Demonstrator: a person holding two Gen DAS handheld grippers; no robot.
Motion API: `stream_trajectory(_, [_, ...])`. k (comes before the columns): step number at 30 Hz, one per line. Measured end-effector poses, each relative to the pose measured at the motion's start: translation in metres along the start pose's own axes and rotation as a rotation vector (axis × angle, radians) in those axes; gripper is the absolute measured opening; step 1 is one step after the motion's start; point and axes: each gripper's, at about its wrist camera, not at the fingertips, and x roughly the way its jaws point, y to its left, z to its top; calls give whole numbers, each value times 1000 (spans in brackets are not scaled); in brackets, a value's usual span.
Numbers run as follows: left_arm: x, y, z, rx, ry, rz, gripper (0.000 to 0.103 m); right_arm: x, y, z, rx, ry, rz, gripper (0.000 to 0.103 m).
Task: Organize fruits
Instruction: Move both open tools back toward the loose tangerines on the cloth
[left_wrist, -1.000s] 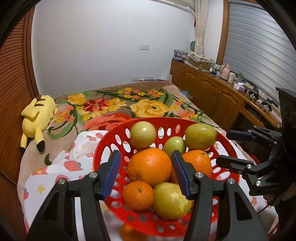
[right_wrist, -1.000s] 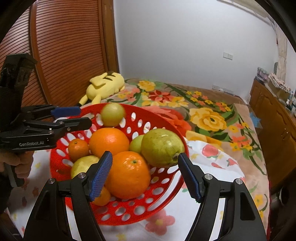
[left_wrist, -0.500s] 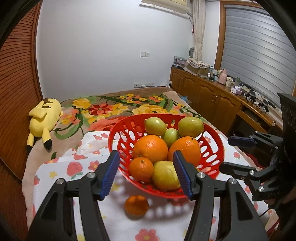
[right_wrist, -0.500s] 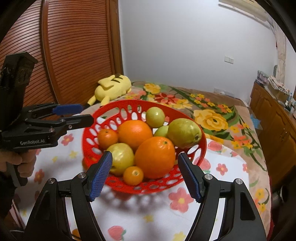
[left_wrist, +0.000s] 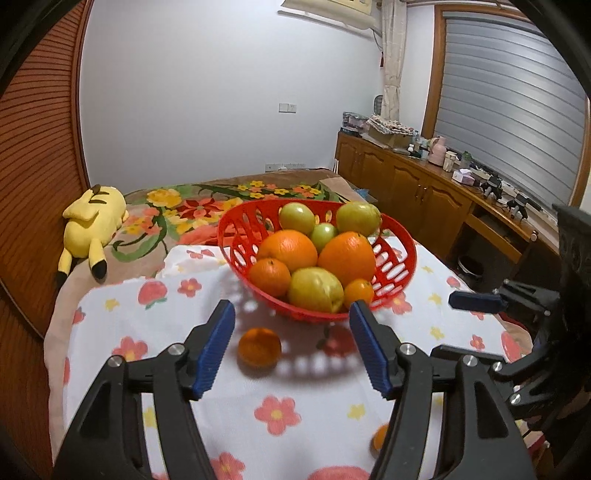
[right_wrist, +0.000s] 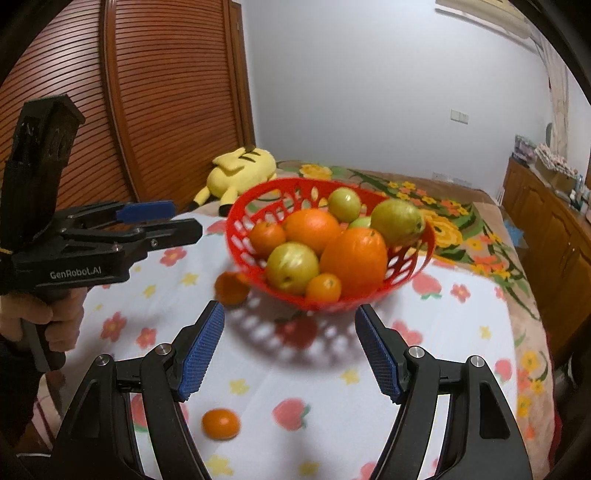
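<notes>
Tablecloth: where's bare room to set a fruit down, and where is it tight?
Free: the cloth between basket and right gripper, and right of the basket. Tight: the full basket, and its left, where one tangerine lies; another lies nearer.

The only readable text is "GenRobot.AI", printed in pale letters on the black side of the left tongs (right_wrist: 159, 221), seen at the left of the right wrist view. No other label, number or sign can be read in either view.
</notes>
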Motion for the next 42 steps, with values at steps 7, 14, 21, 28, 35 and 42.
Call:
stream_trajectory(7, [-9,1,-29,-19,13,3,68,2,11,-35,41,35,30,75])
stream_trajectory(14, [-6,7,-57,-21,46,29,68,13,20,-57,51,68,47,75])
stream_trajectory(21, [2,14,-73,-43,65,33,68,29,31,-74,52,108,72,71])
stream_trajectory(28, [9,18,-79,-51,77,38,68,39,37,-82,44,136,88,65])
stream_trajectory(35, [14,19,-82,-56,97,42,68,47,41,-88,38,164,117,52])
stream_trajectory(42, [24,17,-81,-53,127,40,68,51,41,-91,37,184,127,38])
